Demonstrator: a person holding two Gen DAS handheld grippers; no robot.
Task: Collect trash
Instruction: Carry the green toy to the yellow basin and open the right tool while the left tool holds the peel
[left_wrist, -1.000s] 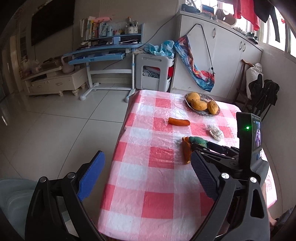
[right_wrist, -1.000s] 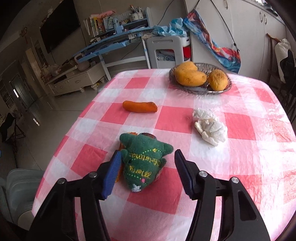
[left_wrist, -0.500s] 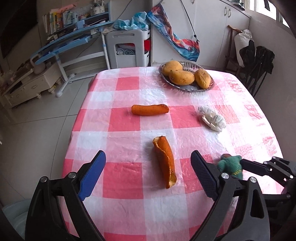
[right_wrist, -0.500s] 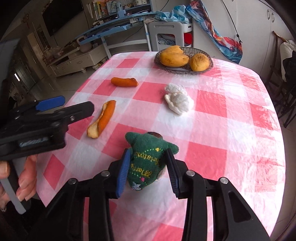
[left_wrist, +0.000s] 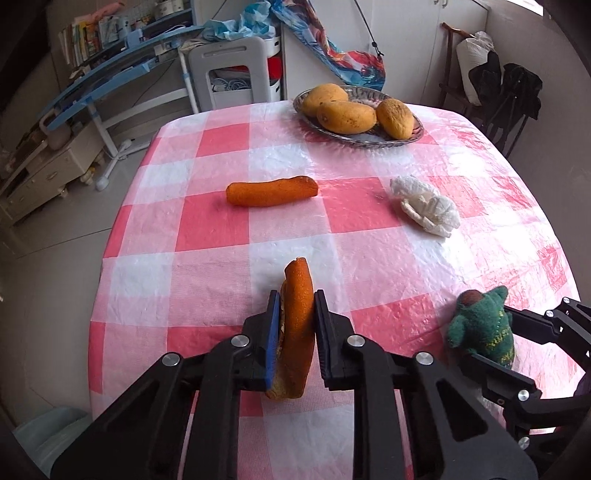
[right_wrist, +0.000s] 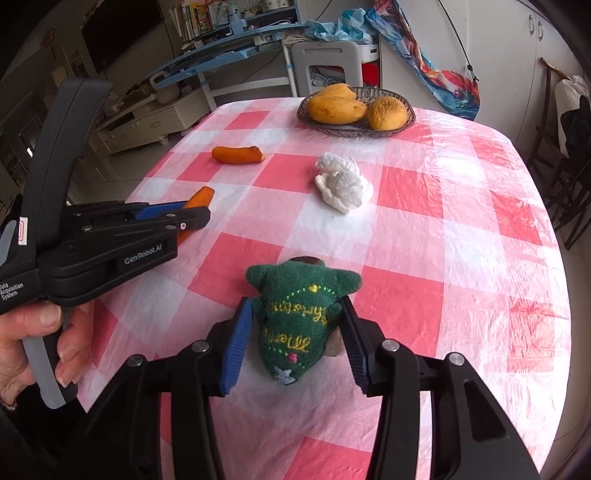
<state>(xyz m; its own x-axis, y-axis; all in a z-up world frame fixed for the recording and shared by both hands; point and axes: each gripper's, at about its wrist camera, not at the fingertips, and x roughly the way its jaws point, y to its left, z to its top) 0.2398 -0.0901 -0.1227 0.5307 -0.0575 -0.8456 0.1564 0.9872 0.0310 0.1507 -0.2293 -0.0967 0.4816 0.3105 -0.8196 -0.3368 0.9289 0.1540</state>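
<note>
- My left gripper (left_wrist: 295, 325) has its jaws clamped on the orange peel (left_wrist: 295, 332); the peel stands on edge between the pads, its far tip poking out past them over the table (left_wrist: 369, 236).
- From the right wrist view I see that same left gripper (right_wrist: 192, 218) side-on, with the peel's orange tip (right_wrist: 201, 195) showing beyond the jaws.
- I can't tell whether the peel's lower end touches the checked cloth or hangs just above it.
- My right gripper (right_wrist: 295, 332) has its jaws pressed against both sides of a small green knitted toy (right_wrist: 295, 325), yellow stitching facing my camera.
- In the left wrist view the toy (left_wrist: 480, 328) sits near the table's right edge, held at the tip of the right gripper (left_wrist: 491, 339).
- A second piece of orange peel (left_wrist: 271, 191) lies flat on the cloth further out, well apart from both grippers.
- A crumpled white tissue (left_wrist: 424, 208) lies to the right of it, also on the cloth.
- At the far end, a bowl (left_wrist: 369, 138) holds three mangoes (left_wrist: 347, 116).
- My left hand (right_wrist: 44, 343) grips the handle of the left gripper at the lower left of the right wrist view.
</note>
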